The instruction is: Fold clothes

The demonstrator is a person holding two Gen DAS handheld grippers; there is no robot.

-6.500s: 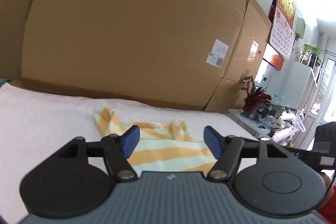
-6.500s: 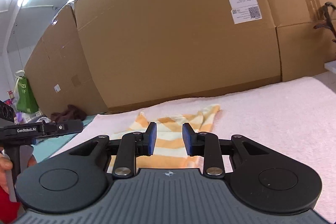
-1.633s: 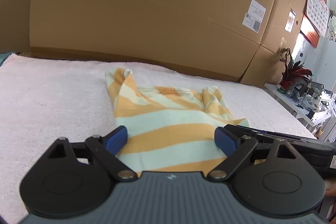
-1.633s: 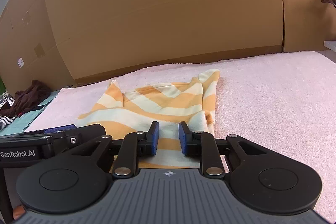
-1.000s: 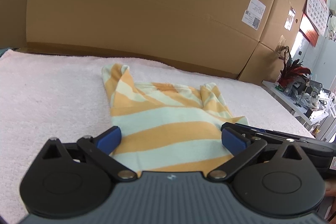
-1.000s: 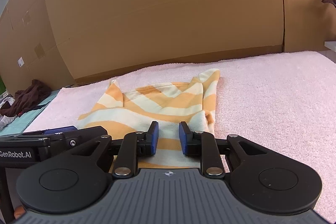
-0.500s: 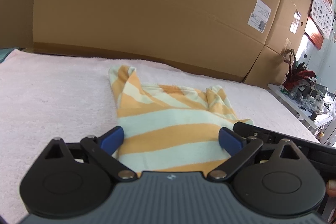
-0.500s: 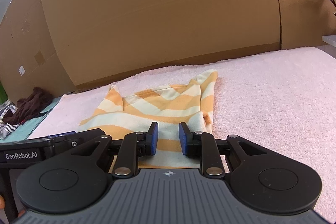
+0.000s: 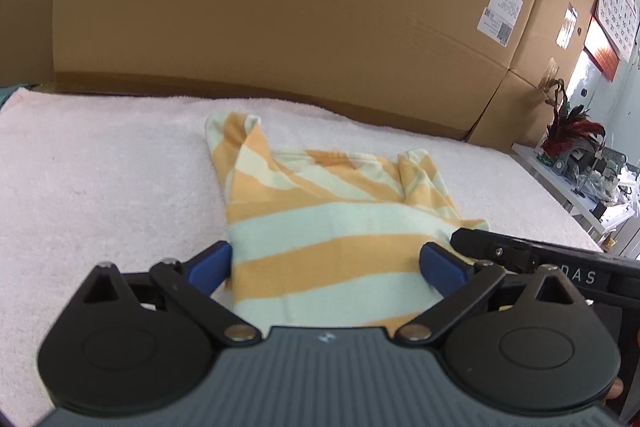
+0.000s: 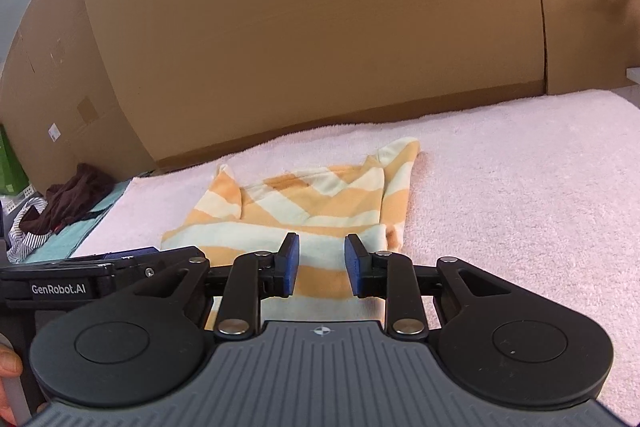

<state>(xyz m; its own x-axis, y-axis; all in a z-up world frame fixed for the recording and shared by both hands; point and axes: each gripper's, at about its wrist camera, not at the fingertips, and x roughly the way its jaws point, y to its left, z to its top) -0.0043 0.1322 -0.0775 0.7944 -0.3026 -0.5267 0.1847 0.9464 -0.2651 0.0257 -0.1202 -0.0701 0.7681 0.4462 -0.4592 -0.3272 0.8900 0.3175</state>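
**Orange-and-mint stripes flat on pink terry, both grippers at the near hem**

Far left, off the edge of the pink terry cover [image 9: 100, 187]: a heap of dark clothes [image 10: 76, 195], probably waiting their turn.

Next, the left gripper [image 9: 326, 265]. Hangs low over the near left corner of the striped T-shirt [image 9: 332, 227], blue pads set wide apart with nothing pinched, one pad just outside the shirt's left edge. Looks placed to take that corner of the hem.

Centre: lies face up in the middle of the cover, neckline away towards the cardboard boxes [image 9: 280, 7], both sleeves already turned in over the body, hem nearest the cameras. Judged as partway folded, with the bottom-to-top fold not yet done.

Right of that, the right gripper [image 10: 318, 265]. Points at the hem's right part with a narrow gap between the pads, now opening; shows striped cloth through the gap but no pad pressing on it. Probably widening to slip over the hem edge and match the other side, so both corners can rise together.

Far right: a red-leaved plant [image 9: 568, 131] on a side table, well clear of the work.

Against several seconds ago: sits much closer to the shirt on both sides, with the left pads spread wider. Against a second ago: barely shifted, only the right gap slightly bigger. Same lie of the shirt throughout.
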